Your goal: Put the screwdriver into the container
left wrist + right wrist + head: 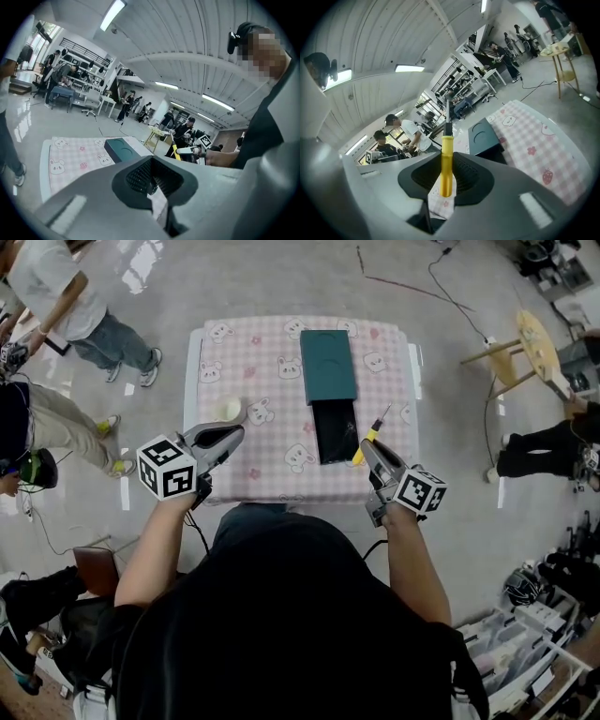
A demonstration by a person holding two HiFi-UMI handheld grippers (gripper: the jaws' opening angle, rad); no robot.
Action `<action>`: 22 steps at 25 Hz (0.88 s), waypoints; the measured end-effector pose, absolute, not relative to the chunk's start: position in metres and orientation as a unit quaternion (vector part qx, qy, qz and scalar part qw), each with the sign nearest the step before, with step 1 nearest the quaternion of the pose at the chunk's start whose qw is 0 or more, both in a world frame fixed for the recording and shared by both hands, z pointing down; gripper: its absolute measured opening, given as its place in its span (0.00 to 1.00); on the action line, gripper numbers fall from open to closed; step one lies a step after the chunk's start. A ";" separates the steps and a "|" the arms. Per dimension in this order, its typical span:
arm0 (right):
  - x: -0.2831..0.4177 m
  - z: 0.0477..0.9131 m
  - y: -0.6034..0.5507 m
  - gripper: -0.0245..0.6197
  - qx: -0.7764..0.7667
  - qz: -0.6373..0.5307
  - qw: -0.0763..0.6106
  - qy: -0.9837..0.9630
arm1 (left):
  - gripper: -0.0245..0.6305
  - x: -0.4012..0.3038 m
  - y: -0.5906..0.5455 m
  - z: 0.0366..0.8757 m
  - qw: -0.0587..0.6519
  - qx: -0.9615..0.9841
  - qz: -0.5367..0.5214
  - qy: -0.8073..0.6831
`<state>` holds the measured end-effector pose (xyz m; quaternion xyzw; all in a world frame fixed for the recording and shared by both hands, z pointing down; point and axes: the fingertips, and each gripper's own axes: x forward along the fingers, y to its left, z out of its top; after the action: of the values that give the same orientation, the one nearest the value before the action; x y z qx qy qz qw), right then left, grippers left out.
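The screwdriver [367, 440] has a yellow handle and a thin dark shaft. My right gripper [371, 452] is shut on that handle over the table's front right. In the right gripper view the screwdriver [446, 159] stands upright between the jaws of the right gripper [446, 180]. The container [328, 367] is a dark green box with a black open part [335, 432] pulled toward me, just left of the screwdriver. It also shows as the container [483, 136] and the container [123, 149]. My left gripper [223, 438] hovers over the front left, shut and holding nothing.
The table [262, 371] wears a pink checked cloth with bunny prints. A pale round object [228, 411] lies by the left gripper. People stand at the left [66, 306]. A wooden stool [530, 343] and floor cables are at the right, storage bins [525, 634] at lower right.
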<state>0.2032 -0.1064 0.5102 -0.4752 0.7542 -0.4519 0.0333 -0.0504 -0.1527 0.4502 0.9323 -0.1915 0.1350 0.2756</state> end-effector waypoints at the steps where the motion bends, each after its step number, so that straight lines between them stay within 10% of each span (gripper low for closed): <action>1: 0.204 0.512 -0.108 0.20 -0.476 -0.454 0.033 0.753 | 0.04 -0.050 -0.154 0.451 0.277 0.932 0.136 -0.191; 22: 0.212 0.579 -0.141 0.20 -0.489 -0.489 -0.012 0.722 | 0.04 -0.055 -0.196 0.469 0.302 0.922 0.145 -0.194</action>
<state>0.2116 -0.1413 0.5786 -0.4891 0.7224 -0.4886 -0.0119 -0.0553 -0.1961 0.4694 0.9222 -0.1936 0.1446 0.3019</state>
